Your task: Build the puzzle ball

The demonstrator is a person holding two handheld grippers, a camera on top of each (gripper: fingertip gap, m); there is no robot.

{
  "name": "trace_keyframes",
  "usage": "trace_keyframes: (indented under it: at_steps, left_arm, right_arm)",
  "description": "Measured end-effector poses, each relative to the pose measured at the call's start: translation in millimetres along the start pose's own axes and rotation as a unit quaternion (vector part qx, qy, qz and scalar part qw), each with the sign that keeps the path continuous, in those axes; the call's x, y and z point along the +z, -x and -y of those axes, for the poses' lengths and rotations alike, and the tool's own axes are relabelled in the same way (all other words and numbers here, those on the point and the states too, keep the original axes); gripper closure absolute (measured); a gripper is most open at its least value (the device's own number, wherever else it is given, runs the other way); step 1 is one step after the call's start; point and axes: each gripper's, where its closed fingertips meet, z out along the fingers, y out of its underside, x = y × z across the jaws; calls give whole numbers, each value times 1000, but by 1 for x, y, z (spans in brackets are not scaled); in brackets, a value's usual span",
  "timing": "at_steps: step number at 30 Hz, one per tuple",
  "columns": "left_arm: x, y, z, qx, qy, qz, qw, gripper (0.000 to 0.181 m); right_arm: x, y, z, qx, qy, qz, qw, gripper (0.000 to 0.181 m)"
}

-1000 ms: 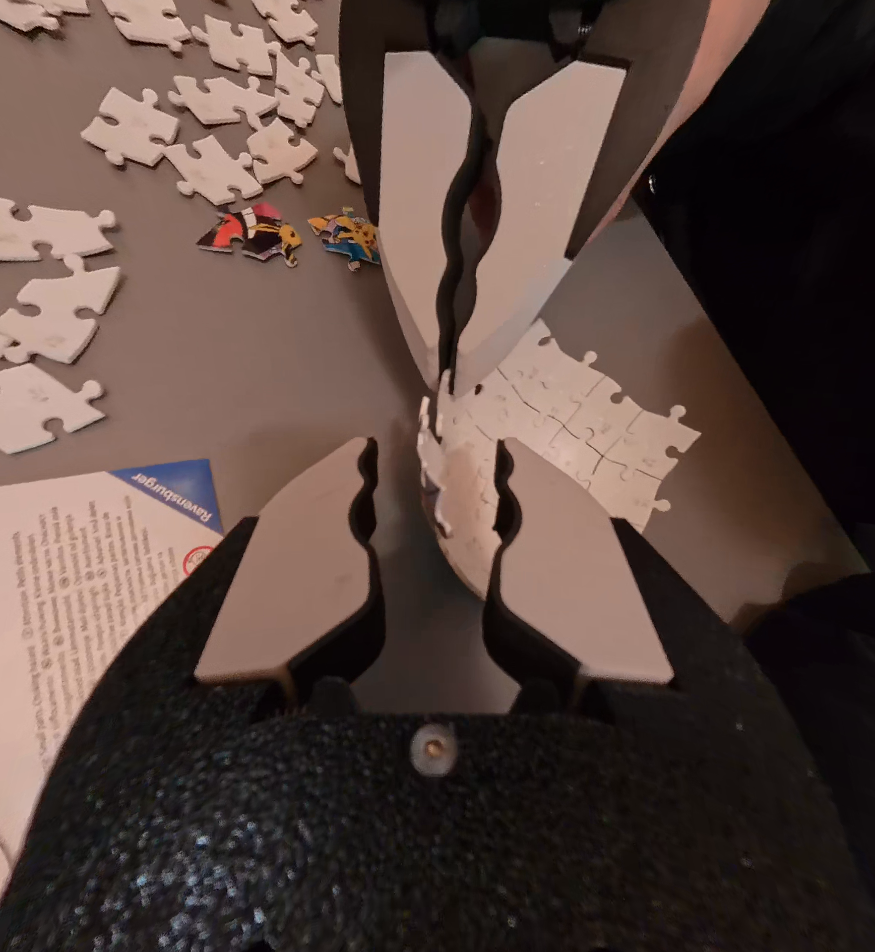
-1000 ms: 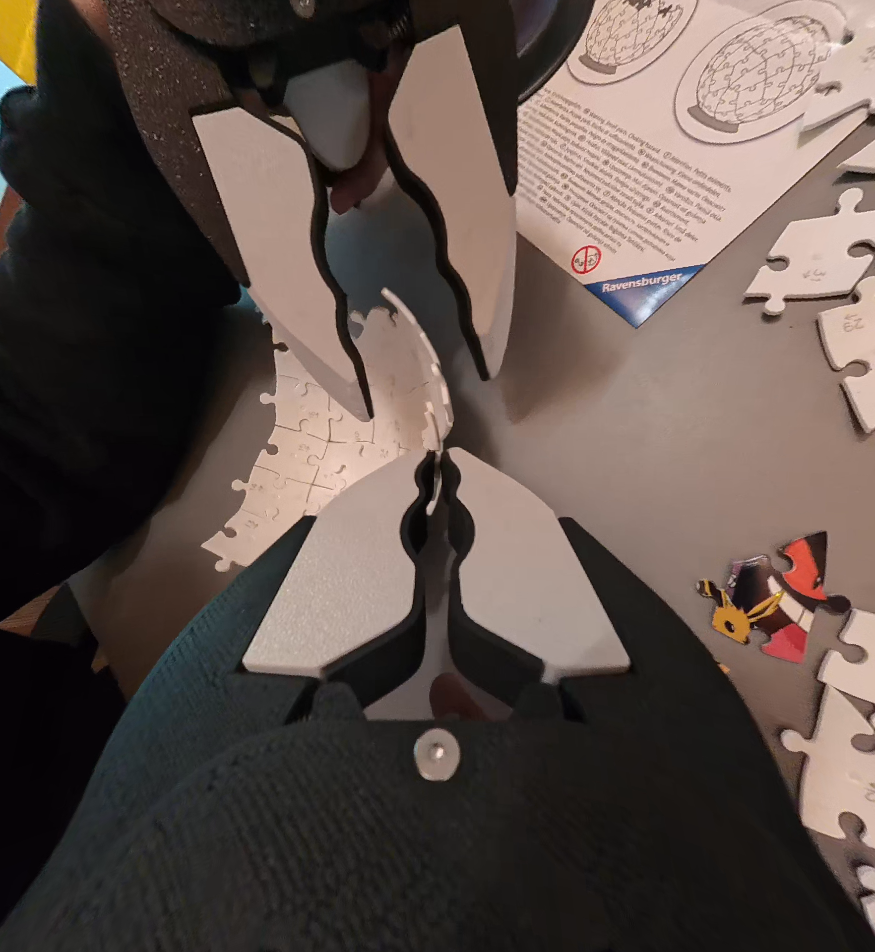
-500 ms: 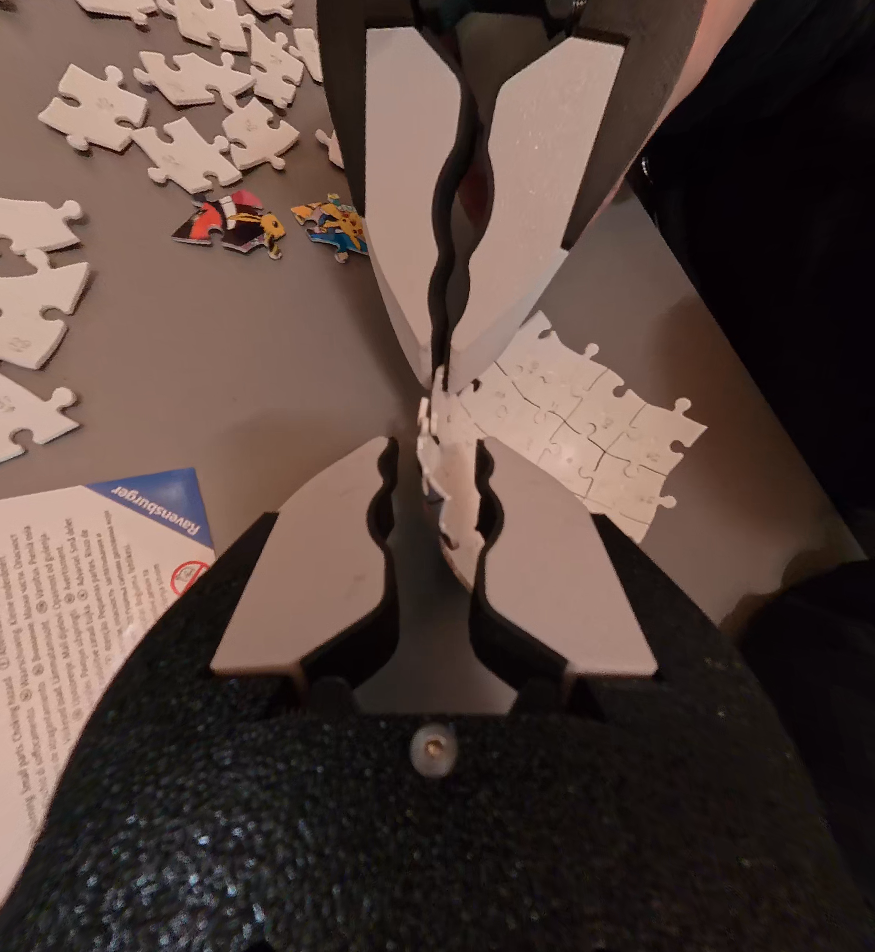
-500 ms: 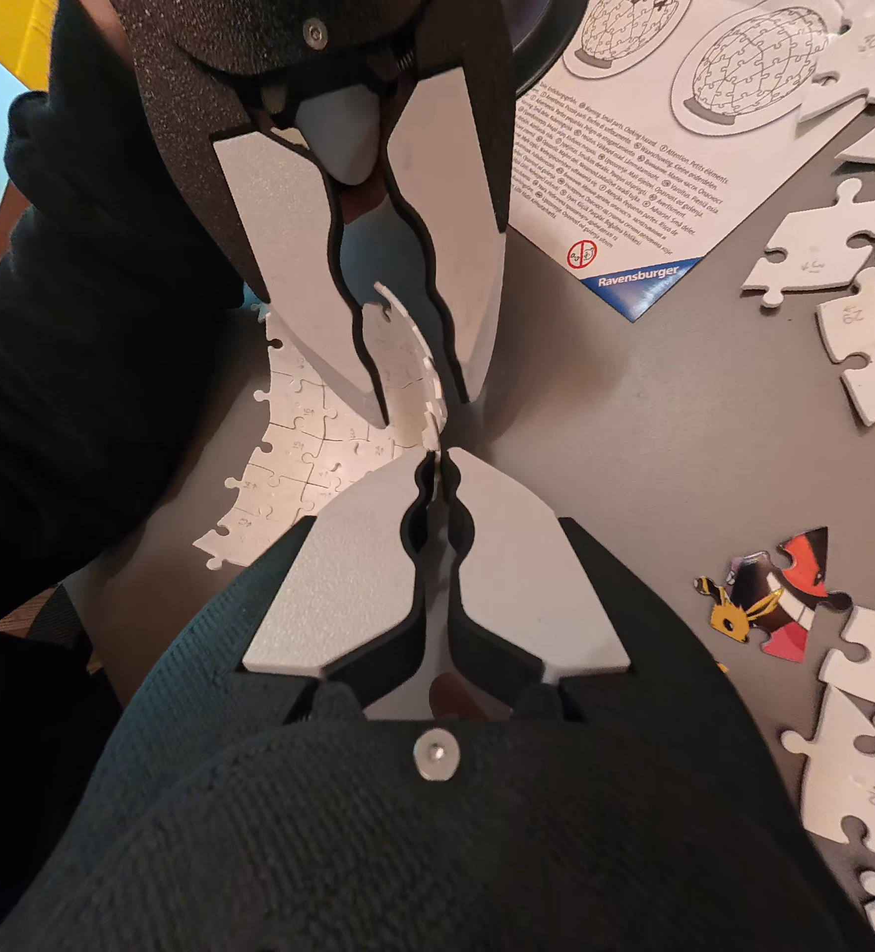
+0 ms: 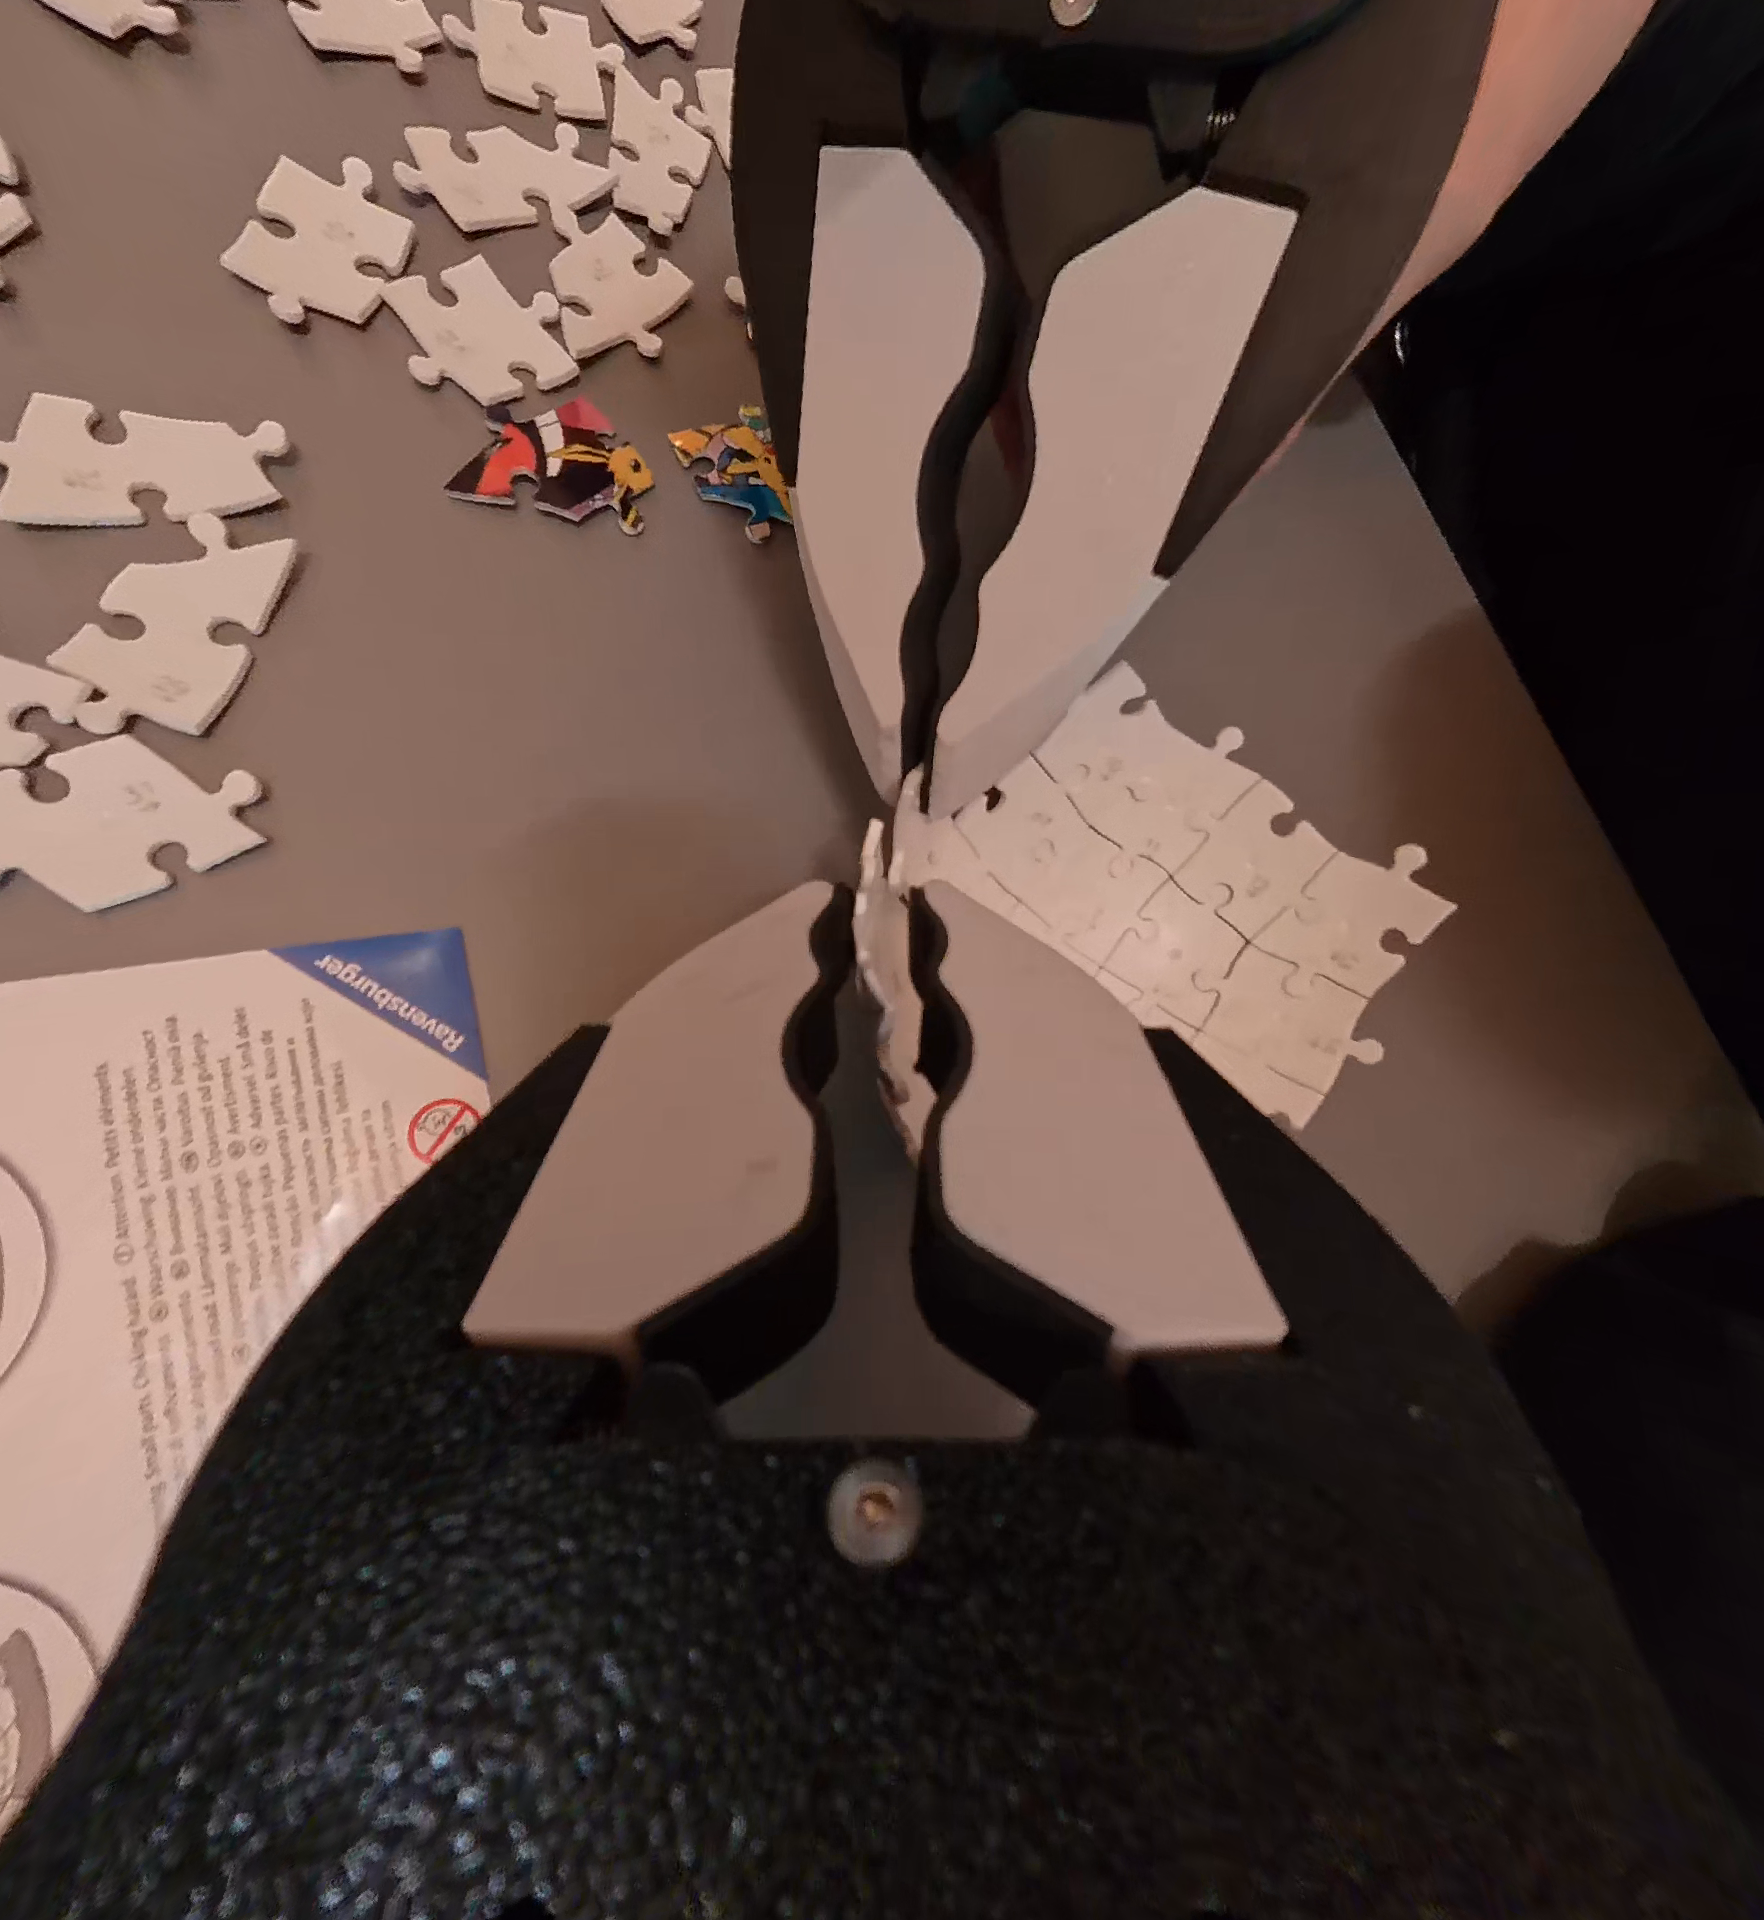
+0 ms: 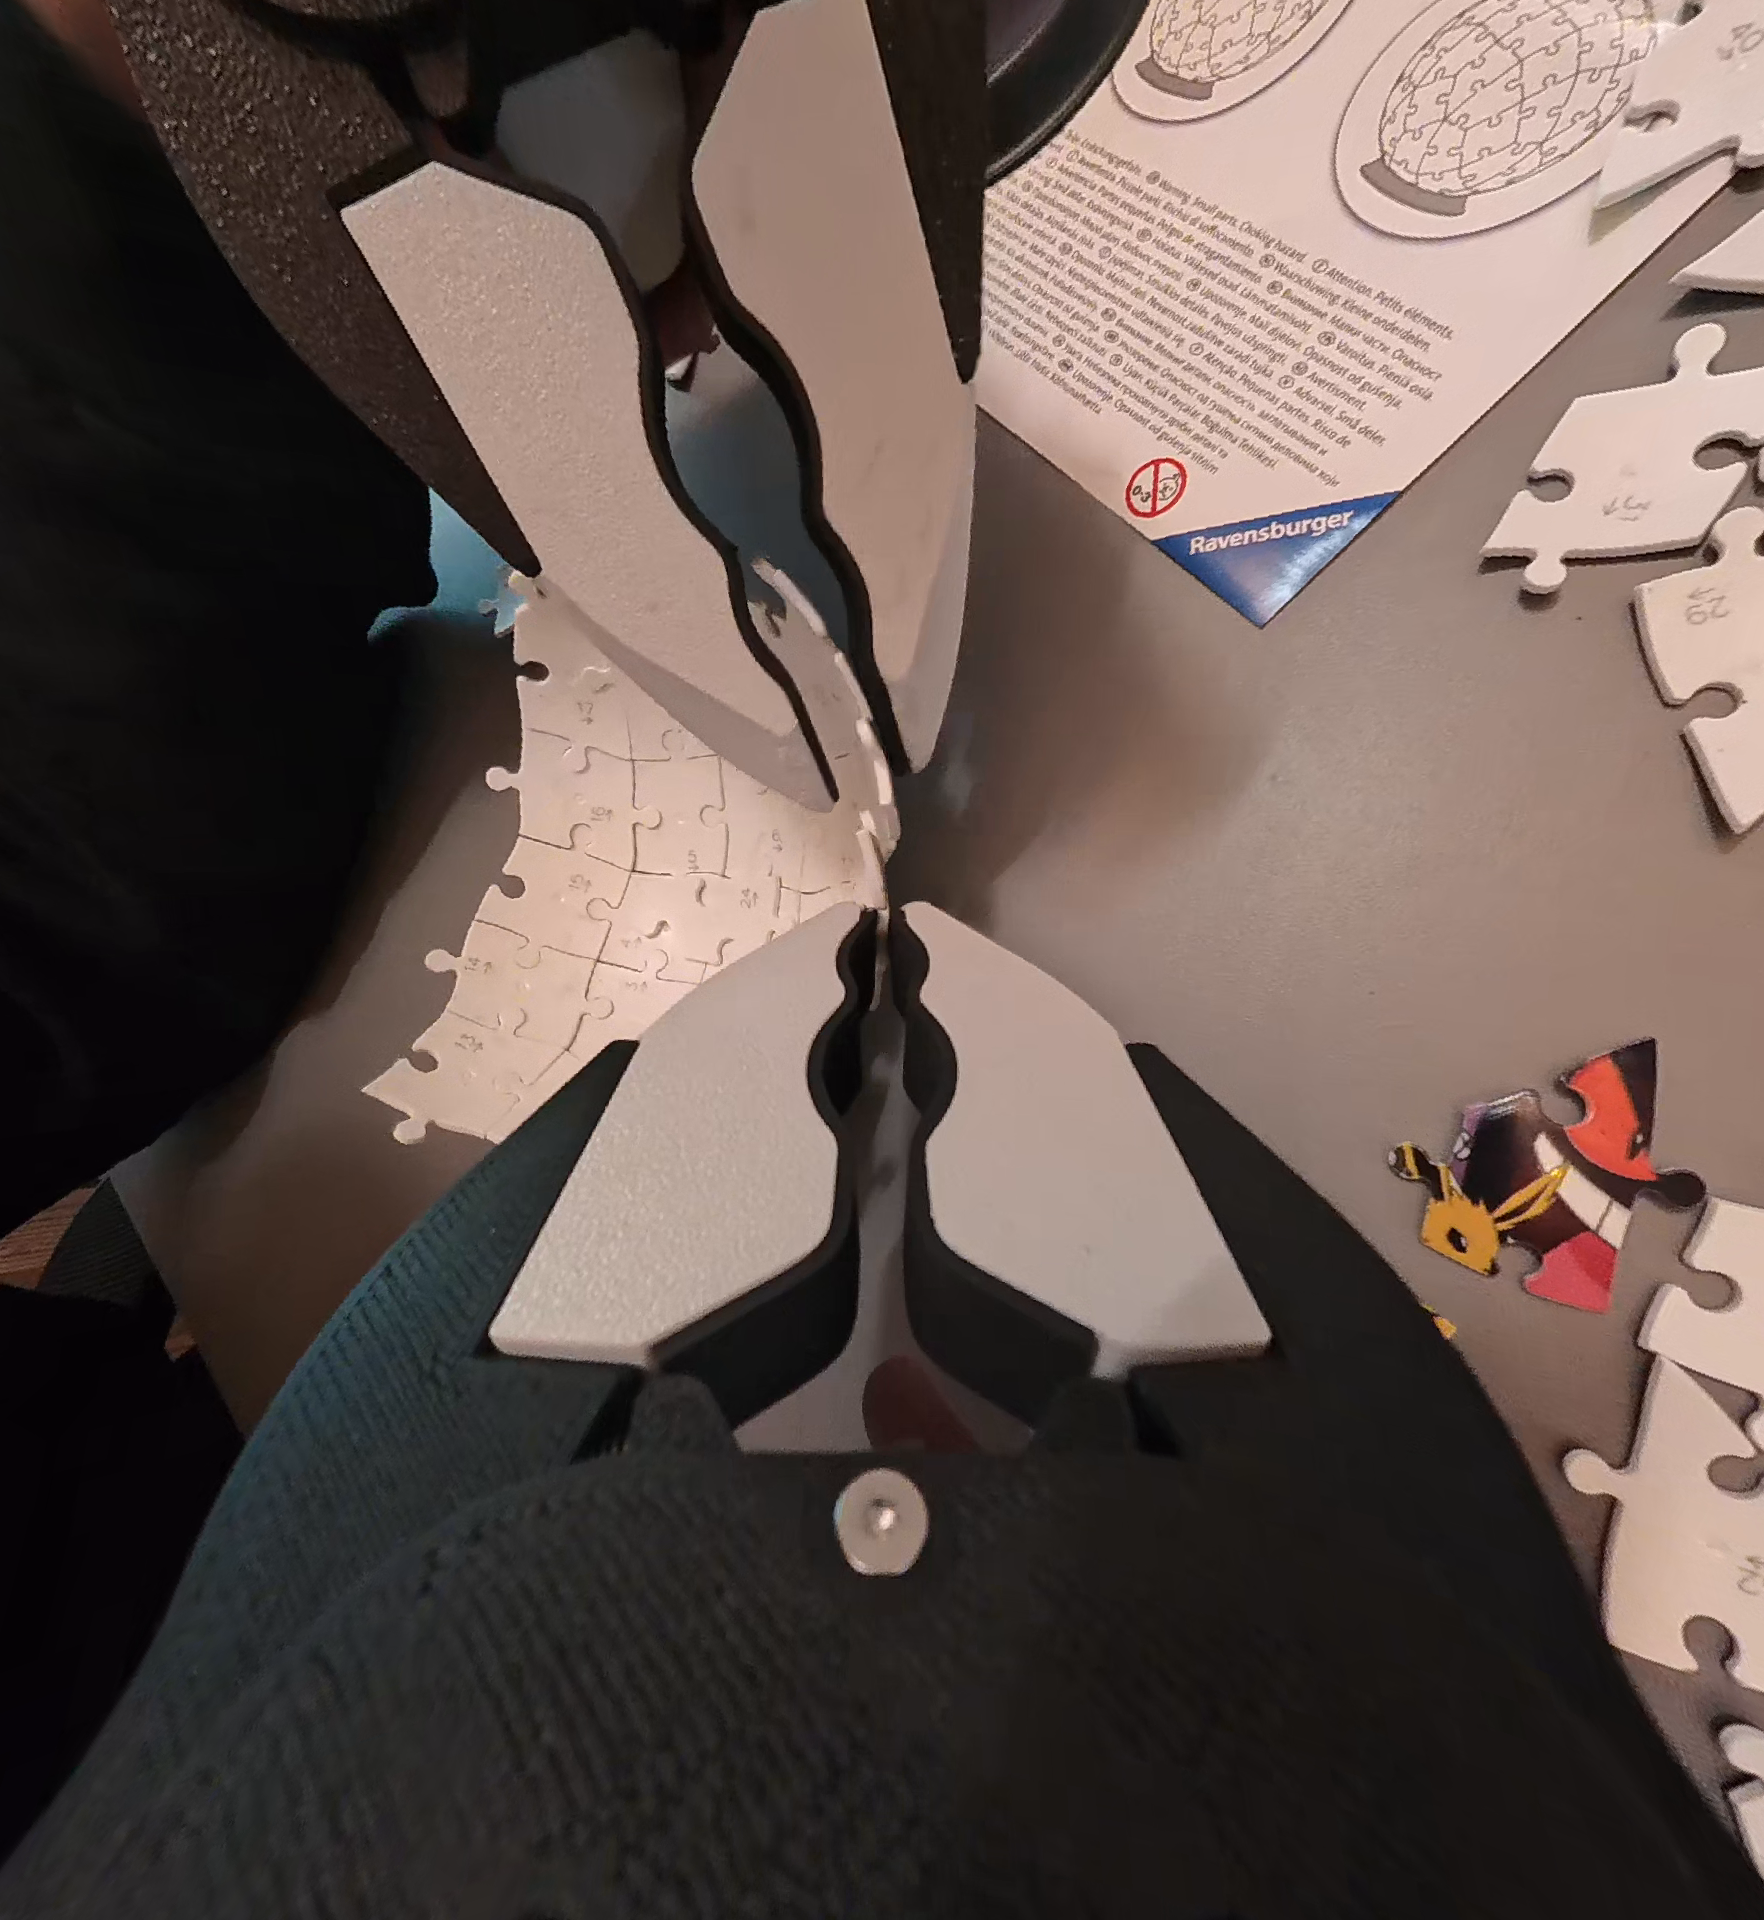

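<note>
Since a second ago the left gripper (image 5: 876,914) has narrowed from a wide gap to a slim one, its fingers (image 5: 1013,1039) now lying on either side of the upturned edge of the curved puzzle section (image 5: 1200,914); whether they press it or only flank it cannot be told. The right gripper (image 6: 883,920) has stayed as it was, fingers nearly together and pinched on the same raised edge from the opposite side.

In the left wrist view the right gripper (image 5: 914,779) comes in from ahead, its tips meeting the section's rim just beyond the left fingertips. In the right wrist view the left gripper (image 6: 862,774) likewise reaches in from ahead, with the edge standing between its two fingers (image 6: 649,582).

That assembled section, white side up, curves up off the grey surface (image 5: 545,748) where the two grippers meet. From the left fingers it spreads away to the right; from the right fingers (image 6: 732,1091) it spreads to the left (image 6: 629,883).

Loose white pieces (image 5: 140,655) lie scattered well to the left of the left fingers and ahead of them. Two colourful pieces (image 5: 556,473) lie face up ahead and left. A printed instruction sheet (image 5: 130,1195) lies just left of the left gripper's body; in the right wrist view it sits ahead and right (image 6: 1273,343).
</note>
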Motion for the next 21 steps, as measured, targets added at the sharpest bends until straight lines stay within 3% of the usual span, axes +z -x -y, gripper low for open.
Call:
trace_keyframes:
  at_steps: [21]
  left_arm:
    - [0, 2, -7, -3, 20, 9, 1000, 173]
  right_arm:
    - [7, -2, 4, 7, 9, 6, 1000, 179]
